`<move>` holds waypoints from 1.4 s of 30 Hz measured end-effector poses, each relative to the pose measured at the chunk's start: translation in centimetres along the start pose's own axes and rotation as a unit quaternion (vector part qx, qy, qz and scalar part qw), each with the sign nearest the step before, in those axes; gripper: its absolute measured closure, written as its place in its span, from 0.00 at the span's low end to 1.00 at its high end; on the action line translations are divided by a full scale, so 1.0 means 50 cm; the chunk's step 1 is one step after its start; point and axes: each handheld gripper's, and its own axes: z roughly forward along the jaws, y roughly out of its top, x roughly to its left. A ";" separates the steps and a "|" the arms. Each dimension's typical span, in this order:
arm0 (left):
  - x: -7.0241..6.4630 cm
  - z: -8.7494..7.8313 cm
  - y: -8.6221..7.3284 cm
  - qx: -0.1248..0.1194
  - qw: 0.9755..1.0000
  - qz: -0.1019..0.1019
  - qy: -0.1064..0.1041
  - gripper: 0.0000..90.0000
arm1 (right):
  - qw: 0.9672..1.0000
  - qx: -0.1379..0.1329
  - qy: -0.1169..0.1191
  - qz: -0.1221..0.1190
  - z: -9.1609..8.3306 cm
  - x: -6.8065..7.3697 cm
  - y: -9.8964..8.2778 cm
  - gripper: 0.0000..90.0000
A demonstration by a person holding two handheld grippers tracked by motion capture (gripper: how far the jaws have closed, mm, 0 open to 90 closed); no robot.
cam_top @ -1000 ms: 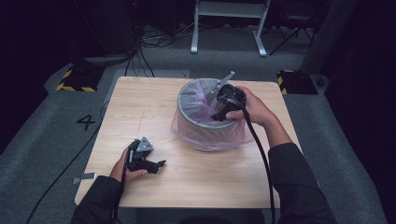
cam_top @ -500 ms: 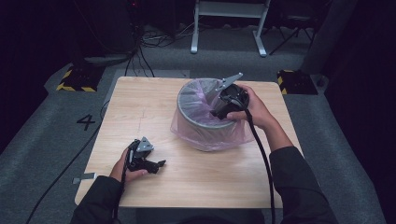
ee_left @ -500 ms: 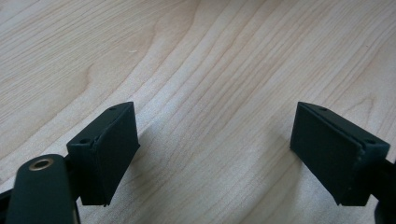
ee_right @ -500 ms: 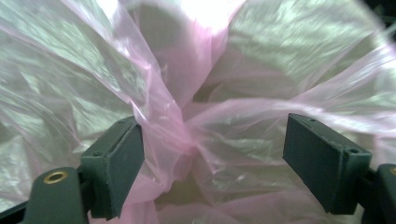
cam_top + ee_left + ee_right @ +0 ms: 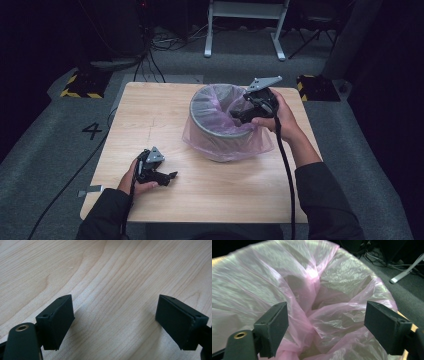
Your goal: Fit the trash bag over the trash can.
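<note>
Right gripper (image 5: pixel 239 116) hangs at the bin's (image 5: pixel 216 141) near-right rim, jaws wide, nothing pinched. Straight ahead of its pads and slightly below, the pink liner bag (image 5: pixel 319 302) bunches into a loose fold running away from the tongs, down into the bin's mouth. That fold sits between the open jaws' line, so a short push forward looks like the call. Left gripper (image 5: pixel 161 177) rests well apart on the wooden table (image 5: pixel 165 107), jaws wide over bare wood, far from the bag.
</note>
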 end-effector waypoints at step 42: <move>0.000 0.000 0.000 0.000 1.000 -0.001 0.000 0.17 | 0.998 -0.034 -0.035 -0.043 -0.130 0.075 -0.136 0.21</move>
